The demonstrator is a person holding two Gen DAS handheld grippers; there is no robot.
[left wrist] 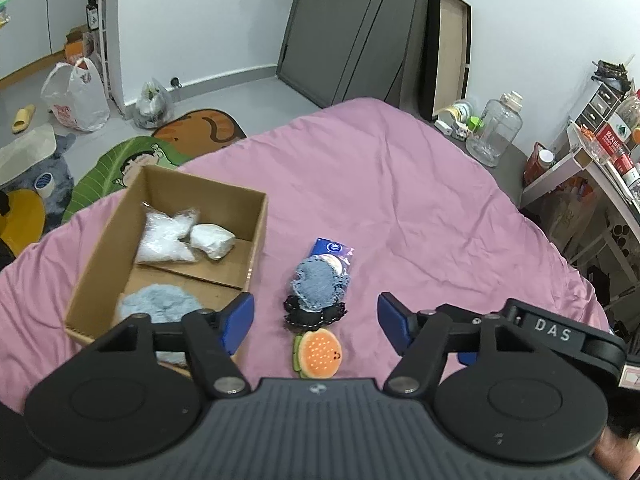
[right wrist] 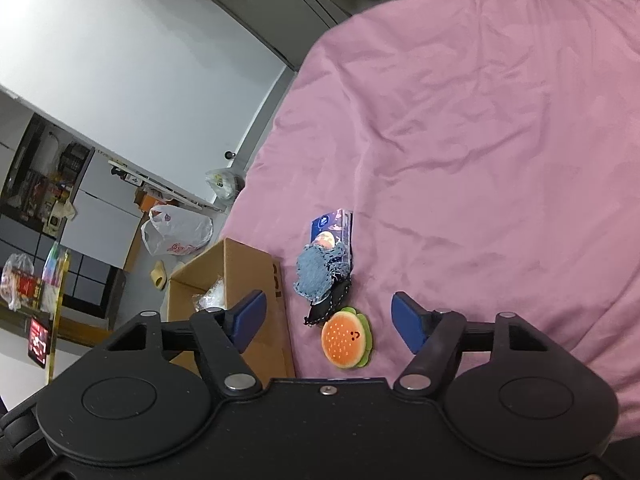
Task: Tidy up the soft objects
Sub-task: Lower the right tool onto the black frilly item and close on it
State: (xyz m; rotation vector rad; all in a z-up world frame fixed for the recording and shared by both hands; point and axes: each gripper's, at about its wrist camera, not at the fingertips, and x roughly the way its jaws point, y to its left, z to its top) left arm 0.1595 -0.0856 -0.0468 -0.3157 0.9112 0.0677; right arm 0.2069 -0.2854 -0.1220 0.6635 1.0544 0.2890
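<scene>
On the pink bed cover lies a row of soft things: a burger plush (left wrist: pixel 318 354) (right wrist: pixel 347 339), a grey-blue crocheted piece over black lace (left wrist: pixel 319 292) (right wrist: pixel 320 280), and a blue packet (left wrist: pixel 332 250) (right wrist: pixel 334 226) behind them. My left gripper (left wrist: pixel 316 322) hovers open above this row, its blue pads to either side with nothing touching them. My right gripper (right wrist: pixel 329 322) is open too, with the burger plush between and below its pads. A cardboard box (left wrist: pixel 256 240) (right wrist: pixel 244 268) to the left holds a clear bag (left wrist: pixel 164 236), a white bundle (left wrist: pixel 212 240) and a fluffy blue item (left wrist: pixel 158 306).
The pink cover (left wrist: pixel 400 200) (right wrist: pixel 480 160) spreads far to the right and back. Beyond the bed are floor mats (left wrist: pixel 132 160), a white plastic bag (left wrist: pixel 76 96), a large clear jug (left wrist: pixel 494 128) and cluttered shelves (left wrist: pixel 608 148). The right gripper's body (left wrist: pixel 560 336) edges into the left wrist view.
</scene>
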